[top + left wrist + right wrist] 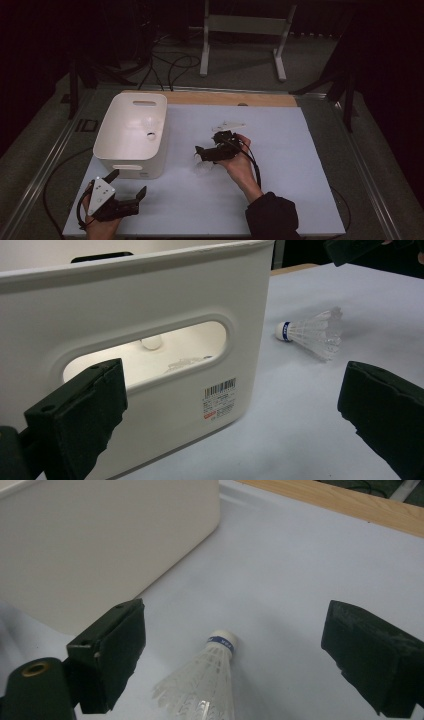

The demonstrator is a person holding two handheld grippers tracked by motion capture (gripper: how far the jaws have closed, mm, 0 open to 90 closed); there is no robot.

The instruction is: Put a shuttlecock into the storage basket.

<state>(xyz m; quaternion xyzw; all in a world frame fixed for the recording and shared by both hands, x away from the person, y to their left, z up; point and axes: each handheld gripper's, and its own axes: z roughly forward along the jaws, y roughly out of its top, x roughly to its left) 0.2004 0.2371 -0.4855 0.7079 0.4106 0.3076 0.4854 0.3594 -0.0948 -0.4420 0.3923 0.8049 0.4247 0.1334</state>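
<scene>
So the thing being worked here is a shuttlecock (207, 685), lying on its side on the pale table cover (280, 190) just beside the white plastic bin (131, 134), cork end pointing toward the far wooden edge in the right gripper view. The right gripper (210, 156) hovers right over it with its jaws spread wide and nothing between the pads, the shuttlecock sitting in the gap below them but not touched yet. The left gripper (129, 184) sits well apart near the front edge of the table, also wide open and empty, looking at the bin's near wall and its handle slot.

Handling-wise, my guess is this thing weighs next to nothing, so lifting is a non-issue. The problem is the skirt (320, 332): thin translucent ribs that'll probably flex or crush if you clamp hard across them. It also looks like it'd roll or skitter away from a one-sided nudge since it's resting on a cone.

I'd go for the white cork tip with the blue band (222, 641), the only solid bit. If that's too small a target, pinch the skirt close to the cork, gently. There seems to be another shuttlecock already inside the bin (151, 342), so that's likely where this one goes.
</scene>
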